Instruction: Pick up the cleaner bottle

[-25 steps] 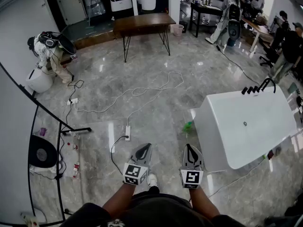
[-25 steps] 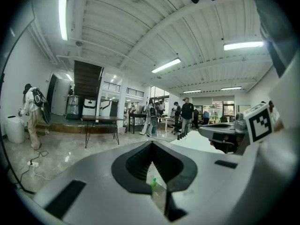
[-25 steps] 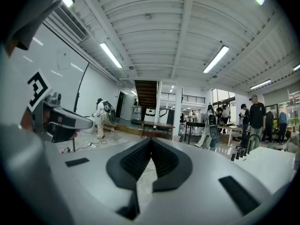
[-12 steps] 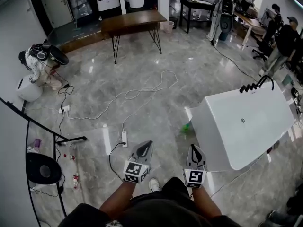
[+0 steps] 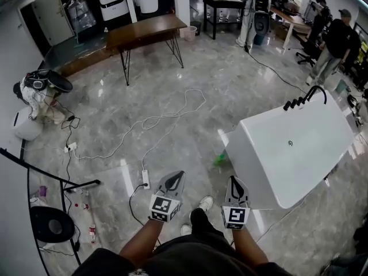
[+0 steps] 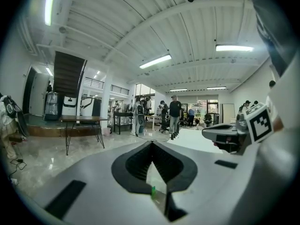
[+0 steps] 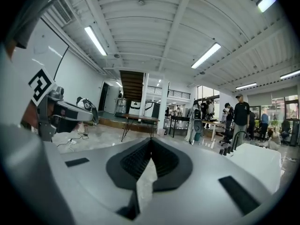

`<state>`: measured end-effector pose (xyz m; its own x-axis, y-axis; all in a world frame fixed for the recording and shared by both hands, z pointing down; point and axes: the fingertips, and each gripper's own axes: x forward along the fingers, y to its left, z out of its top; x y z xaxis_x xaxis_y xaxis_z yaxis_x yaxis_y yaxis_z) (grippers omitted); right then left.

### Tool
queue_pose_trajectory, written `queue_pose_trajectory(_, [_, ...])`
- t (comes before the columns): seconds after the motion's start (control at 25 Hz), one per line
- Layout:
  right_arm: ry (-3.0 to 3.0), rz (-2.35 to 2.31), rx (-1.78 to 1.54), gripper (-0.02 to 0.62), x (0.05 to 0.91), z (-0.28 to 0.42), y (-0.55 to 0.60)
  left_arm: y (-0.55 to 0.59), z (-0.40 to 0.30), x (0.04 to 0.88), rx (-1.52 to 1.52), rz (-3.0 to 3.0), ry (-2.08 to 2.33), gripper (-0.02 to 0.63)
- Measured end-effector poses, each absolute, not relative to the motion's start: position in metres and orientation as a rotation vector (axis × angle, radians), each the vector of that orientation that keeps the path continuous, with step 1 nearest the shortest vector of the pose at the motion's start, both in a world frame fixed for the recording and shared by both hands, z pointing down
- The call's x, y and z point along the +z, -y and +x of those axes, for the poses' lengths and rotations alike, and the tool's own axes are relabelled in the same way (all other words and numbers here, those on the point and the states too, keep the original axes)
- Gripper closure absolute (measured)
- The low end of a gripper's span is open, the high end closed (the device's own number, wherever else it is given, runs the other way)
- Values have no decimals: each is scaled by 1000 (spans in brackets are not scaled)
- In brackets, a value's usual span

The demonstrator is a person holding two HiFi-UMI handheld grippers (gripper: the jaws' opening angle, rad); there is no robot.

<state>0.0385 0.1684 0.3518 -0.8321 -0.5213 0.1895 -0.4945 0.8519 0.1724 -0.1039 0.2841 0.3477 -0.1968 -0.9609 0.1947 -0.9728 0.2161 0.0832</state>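
Green cleaner bottle (image 5: 221, 158) on the grey floor (image 5: 172, 85), just beside the white tub's (image 5: 299, 148) left corner. Left tongs (image 5: 180, 175) and right tongs (image 5: 231, 179), both pressed together and empty, point toward it, probably carried closed for the approach.

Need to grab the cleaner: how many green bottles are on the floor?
1. The green bottle sits on the floor beside the white bathtub's left corner. Others could be hidden behind it.

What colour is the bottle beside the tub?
The bottle is green; head view shows it best.
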Motion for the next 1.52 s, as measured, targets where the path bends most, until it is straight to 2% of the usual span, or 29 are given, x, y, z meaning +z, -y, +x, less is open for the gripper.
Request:
queue_pose_trajectory(0.84, [2776,1052,-45,578,350,-10,38,-46,-152,349,151,2053,2093,600])
queue_pose_trajectory(1.52, [2653,1264,10,578,353,-53,74,47,-194,359,151,2256,1815,600])
